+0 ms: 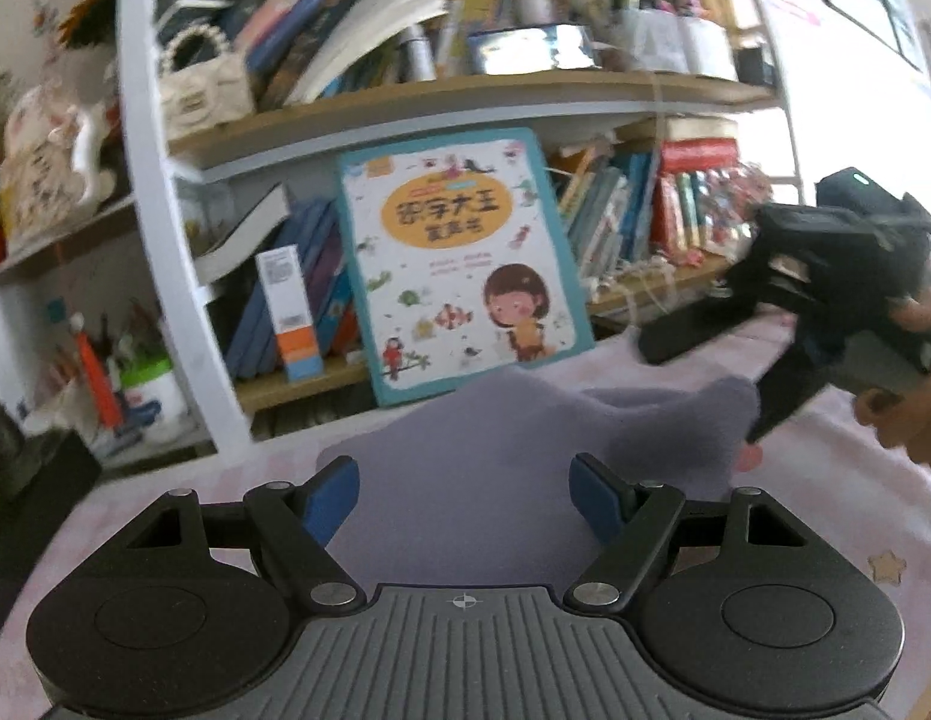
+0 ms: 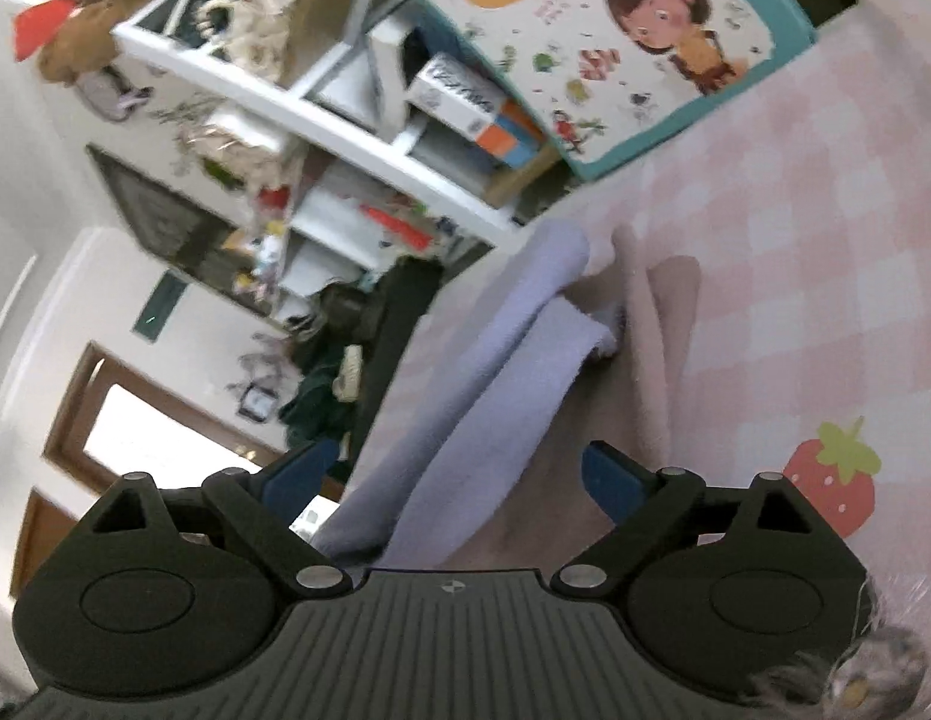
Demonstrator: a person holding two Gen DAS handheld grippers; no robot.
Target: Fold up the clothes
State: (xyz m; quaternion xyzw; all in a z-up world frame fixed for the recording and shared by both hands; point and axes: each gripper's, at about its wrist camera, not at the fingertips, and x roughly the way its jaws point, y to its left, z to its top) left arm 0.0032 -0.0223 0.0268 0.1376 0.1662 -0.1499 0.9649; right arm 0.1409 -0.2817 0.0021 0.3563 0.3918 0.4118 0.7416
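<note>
Landmark for this report: the picture book [image 1: 465, 264] propped against the bookshelf [image 1: 441, 102] at the far edge of the pink checked cloth [image 1: 825, 480].

The lavender garment [image 1: 495, 468] lies on the cloth directly in front of the book's lower edge; in the right wrist view the same garment [image 2: 483, 372] shows two long layers lying one upon the other, with a rolled end toward the book and a bunched fold of the cloth just beside it; at least one fold therefore appears to be in the fabric, though whether the piece is fully folded cannot be settled, since its near part is hidden under the tool.

Left gripper [image 1: 465, 498]: fingers spread wide, hovering over the near part of the garment, holding nothing; no fabric sits between the blue pads [image 1: 333, 498].

Right gripper [image 2: 453, 480]: fingers likewise spread wide, the garment running beneath and between them but not clamped; seen from the left wrist, the right gripper [image 1: 765, 390] stands to the right of the book, above the garment's right edge, with a hand [image 1: 909, 420] behind it; both views are blurred.

Judgement: the layers look uneven and the end rumpled; the scene fits either a part-folded piece awaiting a further fold or one just laid down and released; the pictures do not decide.
</note>
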